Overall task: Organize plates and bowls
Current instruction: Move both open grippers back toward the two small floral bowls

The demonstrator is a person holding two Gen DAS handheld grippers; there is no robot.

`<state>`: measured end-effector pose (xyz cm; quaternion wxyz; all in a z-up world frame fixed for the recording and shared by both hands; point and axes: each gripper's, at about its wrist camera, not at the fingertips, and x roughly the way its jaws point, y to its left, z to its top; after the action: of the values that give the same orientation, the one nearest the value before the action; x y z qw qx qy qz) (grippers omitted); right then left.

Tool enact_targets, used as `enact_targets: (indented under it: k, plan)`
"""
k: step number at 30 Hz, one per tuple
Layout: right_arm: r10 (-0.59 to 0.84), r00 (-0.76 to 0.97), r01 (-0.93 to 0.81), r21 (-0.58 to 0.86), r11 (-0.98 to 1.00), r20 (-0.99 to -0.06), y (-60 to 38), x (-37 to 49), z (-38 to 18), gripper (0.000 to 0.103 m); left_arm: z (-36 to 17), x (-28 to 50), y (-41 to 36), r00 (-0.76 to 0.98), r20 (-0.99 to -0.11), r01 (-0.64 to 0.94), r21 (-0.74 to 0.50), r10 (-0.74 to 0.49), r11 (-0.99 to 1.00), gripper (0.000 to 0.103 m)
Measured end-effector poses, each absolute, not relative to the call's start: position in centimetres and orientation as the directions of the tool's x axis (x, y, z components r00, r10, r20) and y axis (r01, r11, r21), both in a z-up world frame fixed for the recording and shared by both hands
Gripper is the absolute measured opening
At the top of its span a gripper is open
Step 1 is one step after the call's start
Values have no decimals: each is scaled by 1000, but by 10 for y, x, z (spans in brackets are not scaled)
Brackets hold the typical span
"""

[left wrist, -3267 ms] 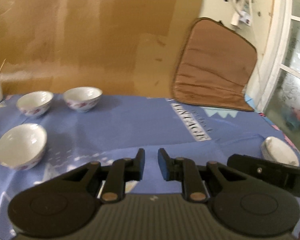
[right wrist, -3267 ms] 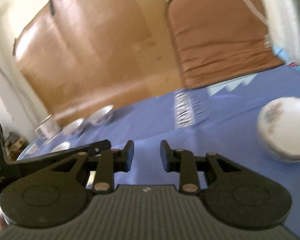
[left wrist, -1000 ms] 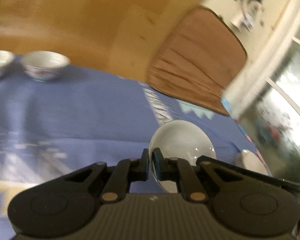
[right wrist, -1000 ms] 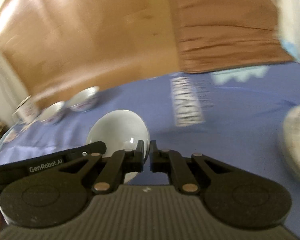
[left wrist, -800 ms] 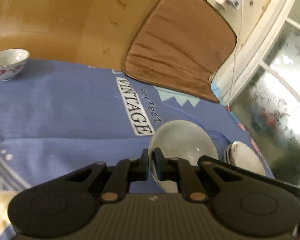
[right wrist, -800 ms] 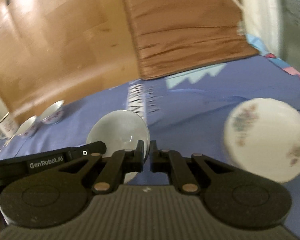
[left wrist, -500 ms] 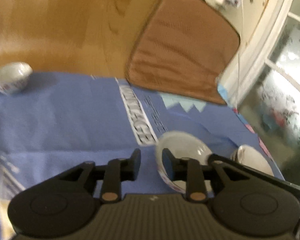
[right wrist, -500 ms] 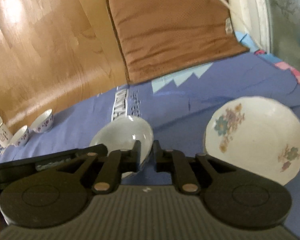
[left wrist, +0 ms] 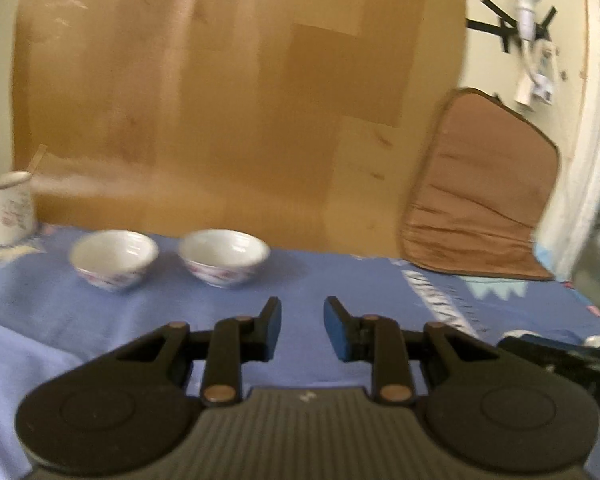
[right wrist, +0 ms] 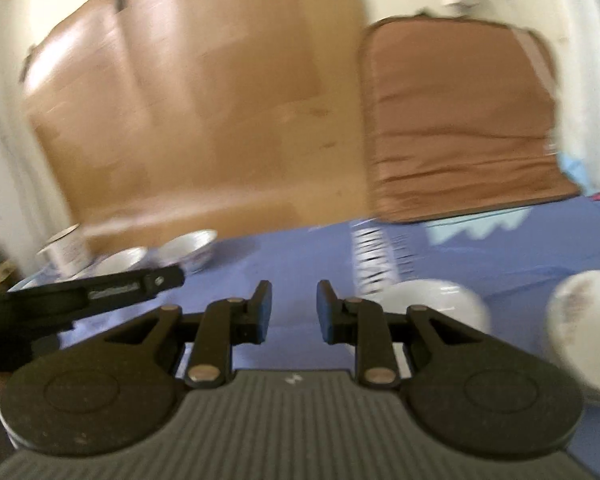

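Glazed white china with small floral prints marks the two bowls point(left wrist: 114, 254) point(left wrist: 224, 252) side by side at the back of the blue cloth-covered bench point(left wrist: 320, 280), beside a mug point(left wrist: 8, 208); a third bowl point(right wrist: 432, 300) and a flowered plate point(right wrist: 588, 320) sit to the right. Both the left tool point(left wrist: 300, 320) and the right tool point(right wrist: 294, 306) are empty, jaws parted with nothing between them. Judging by this, one bowl is placed and the fetch of another is in hand, which calls for reaching to the back pair and pinching a thin, slippery rim squarely.
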<state>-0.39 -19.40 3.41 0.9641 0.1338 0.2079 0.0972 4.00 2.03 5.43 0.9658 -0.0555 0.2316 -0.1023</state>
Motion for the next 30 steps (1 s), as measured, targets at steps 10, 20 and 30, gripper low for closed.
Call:
enact_targets:
  k: [10,20,30]
  plan:
    - [310,865,-152,384,911,-395,-159,22,52,53,39,54,91,910,-395,78,-136,-126,988,24]
    - [289,824,-135,327,935,-487,-108,43,29,53,29,60,114,902,-410,44,-228,-137,973,25]
    - [305,802,-125,355,927,-514,-101,49,16,53,27,62,114,893,-426,45,-237,-146,970,28]
